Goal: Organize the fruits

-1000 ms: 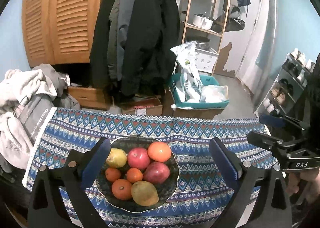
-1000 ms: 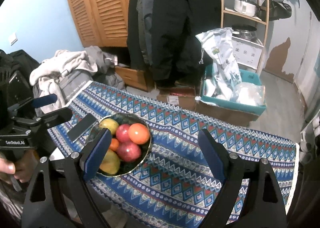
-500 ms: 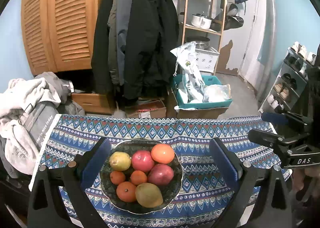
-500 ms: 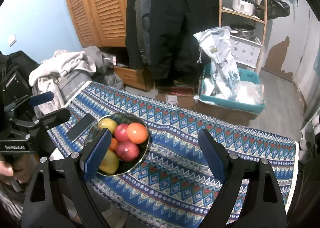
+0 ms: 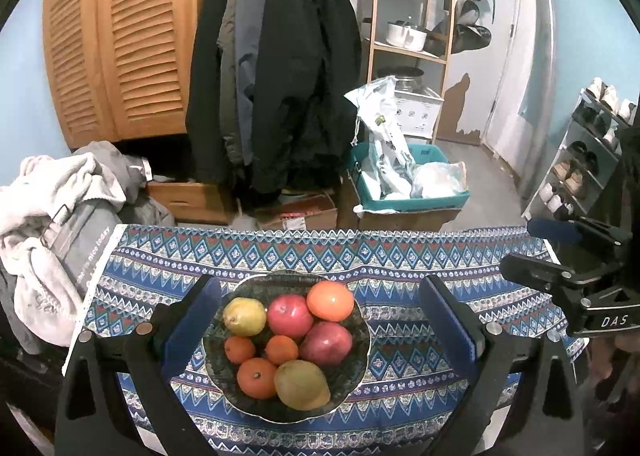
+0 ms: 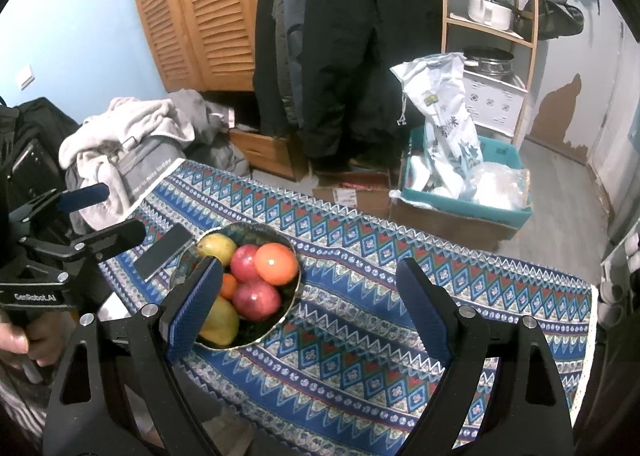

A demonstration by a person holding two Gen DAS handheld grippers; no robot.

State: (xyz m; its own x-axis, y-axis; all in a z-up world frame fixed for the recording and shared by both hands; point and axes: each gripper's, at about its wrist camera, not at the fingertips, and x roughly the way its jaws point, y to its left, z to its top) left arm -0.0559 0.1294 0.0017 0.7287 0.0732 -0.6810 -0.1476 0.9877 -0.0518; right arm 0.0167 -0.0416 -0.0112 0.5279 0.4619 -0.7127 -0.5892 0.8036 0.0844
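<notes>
While both tongs hang above the table, neither one touches anything. The left gripper (image 5: pixel 316 320) has its jaws spread wide, and the bowl (image 5: pixel 356 372) with the fruit is seen between the two blue pads, below them and apart from them. The right gripper (image 6: pixel 316 304) is also wide open and holds nothing; its left pad hides a part of the bowl (image 6: pixel 290 306) from this camera, and under the other pad lies only the cloth.

The bowl is dark with a wavy rim and it stands on a patterned blue tablecloth (image 5: pixel 400 256). In the left wrist view, taking the bowl as a clock, a big orange (image 5: pixel 330 301) lies at 1 o'clock, a red round fruit (image 5: pixel 289 315) at 12, a yellow pear (image 5: pixel 244 316) at 10, a second red fruit (image 5: pixel 326 343) at 3, a yellow-green fruit (image 5: pixel 302 384) at 5, and an orange one (image 5: pixel 256 378) at 7. Two small tangerines (image 5: pixel 260 350) sit near the middle. The fruits touch each other.

In the right wrist view a dark phone (image 6: pixel 162 252) lies flat on the cloth at 10 o'clock from the bowl, just beside its rim.
</notes>
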